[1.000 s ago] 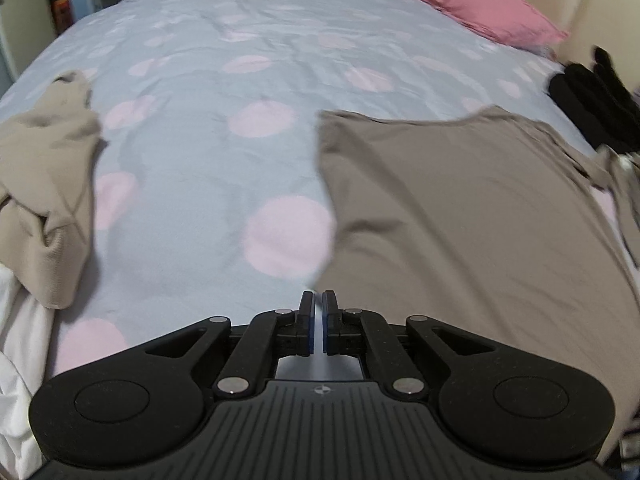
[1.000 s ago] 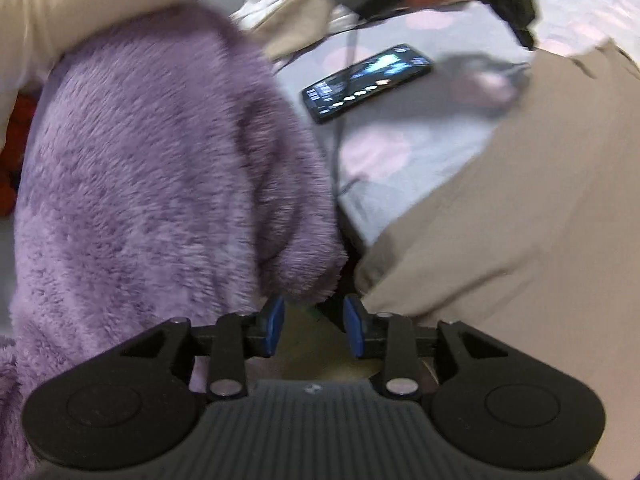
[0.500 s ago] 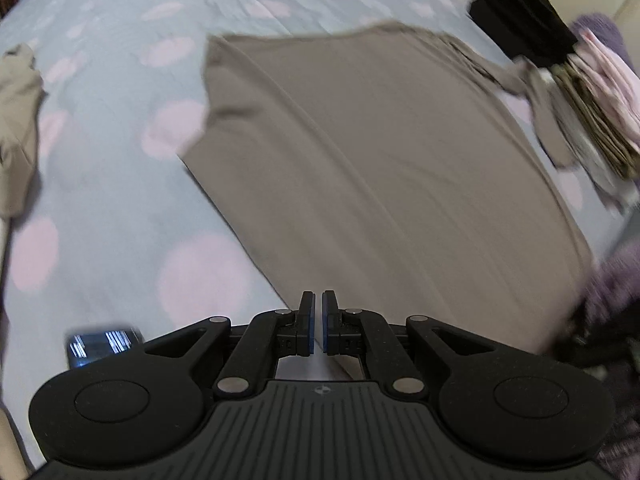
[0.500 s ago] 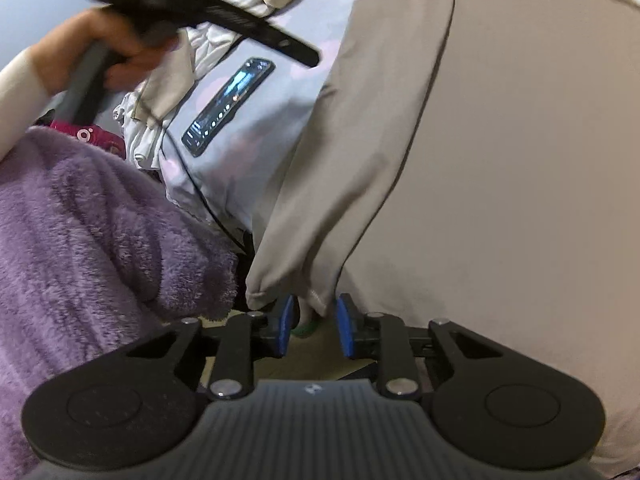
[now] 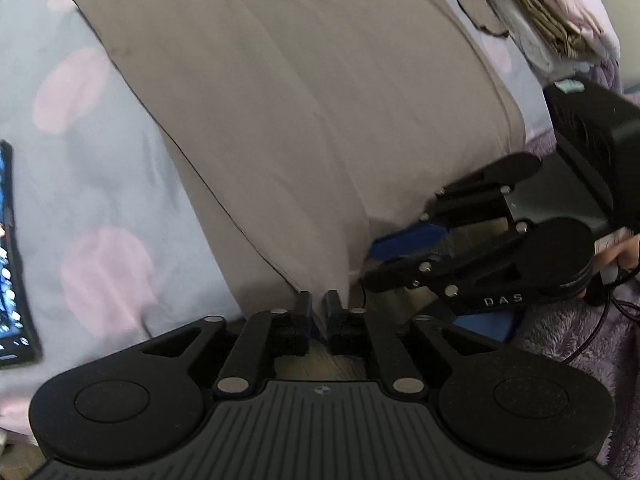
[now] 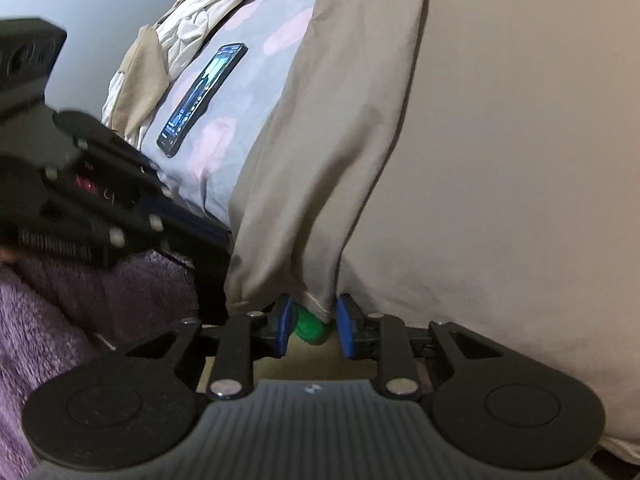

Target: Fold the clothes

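Observation:
A taupe T-shirt (image 5: 304, 112) lies spread on the dotted bed; it also fills the right wrist view (image 6: 500, 140). My left gripper (image 5: 318, 312) is at the shirt's near hem corner, its jaws nearly closed with the fabric edge between them. My right gripper (image 6: 314, 324) is open around a hanging fold of the same hem, and something green shows between the blue pads (image 6: 285, 322). It also shows in the left wrist view (image 5: 400, 252), just right of the left gripper.
A lit phone (image 6: 202, 98) lies on the grey sheet with pink dots (image 5: 100, 168), left of the shirt. Crumpled beige and white clothes (image 6: 168, 52) lie beyond it. Folded clothes (image 5: 548, 12) are stacked at the far right. A purple fleece (image 6: 80, 300) is close by.
The left gripper swung from over the bed down to the shirt's near hem corner, beside the right gripper. The right gripper moved in onto the hanging hem fold.

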Tool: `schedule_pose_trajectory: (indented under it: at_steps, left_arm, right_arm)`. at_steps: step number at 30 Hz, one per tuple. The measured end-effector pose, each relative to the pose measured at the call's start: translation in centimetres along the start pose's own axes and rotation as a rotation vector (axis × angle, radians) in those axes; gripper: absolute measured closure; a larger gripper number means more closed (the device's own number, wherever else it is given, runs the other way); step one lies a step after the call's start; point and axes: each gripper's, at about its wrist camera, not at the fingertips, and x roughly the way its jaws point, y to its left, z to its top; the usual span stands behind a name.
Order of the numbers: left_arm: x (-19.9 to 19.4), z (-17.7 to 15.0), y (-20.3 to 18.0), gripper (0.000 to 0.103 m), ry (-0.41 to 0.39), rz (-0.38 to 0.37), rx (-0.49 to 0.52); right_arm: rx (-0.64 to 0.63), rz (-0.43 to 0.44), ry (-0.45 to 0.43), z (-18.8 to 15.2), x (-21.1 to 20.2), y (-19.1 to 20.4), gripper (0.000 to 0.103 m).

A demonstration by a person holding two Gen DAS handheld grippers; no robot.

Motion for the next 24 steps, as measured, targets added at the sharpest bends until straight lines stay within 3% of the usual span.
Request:
schedule_pose_trajectory:
  at_steps: [2, 4, 10, 19, 24]
  left_arm:
    - [0.5, 0.0, 0.0, 0.088, -0.002, -0.003, 0.0]
    - [0.8, 0.1, 0.2, 0.088, -0.007, 0.0, -0.004]
    - [-0.3, -0.1, 0.8, 0.103, -0.03, -0.017, -0.026]
    - [-4.6, -1.7, 1.9, 0.103, -0.092, -0.076, -0.105]
    - [-4.4, -2.0, 2.5, 0.103, -0.074, -0.089, -0.141]
  right_arm:
    - [0.004, 0.006, 0.001, -0.1, 0.3, 0.0, 0.076]
    - [0.007, 0.011, 0.0, -0.1, 0.3, 0.0, 0.101]
    - [0.025, 0.037, -0.016, -0.2, -1.6, 0.0, 0.103]
    - [0.119, 0.248, -0.082, -0.4, -6.6, -0.3, 0.103]
    - [0.117, 0.235, -0.045, -1.3, -7.0, -0.8, 0.102]
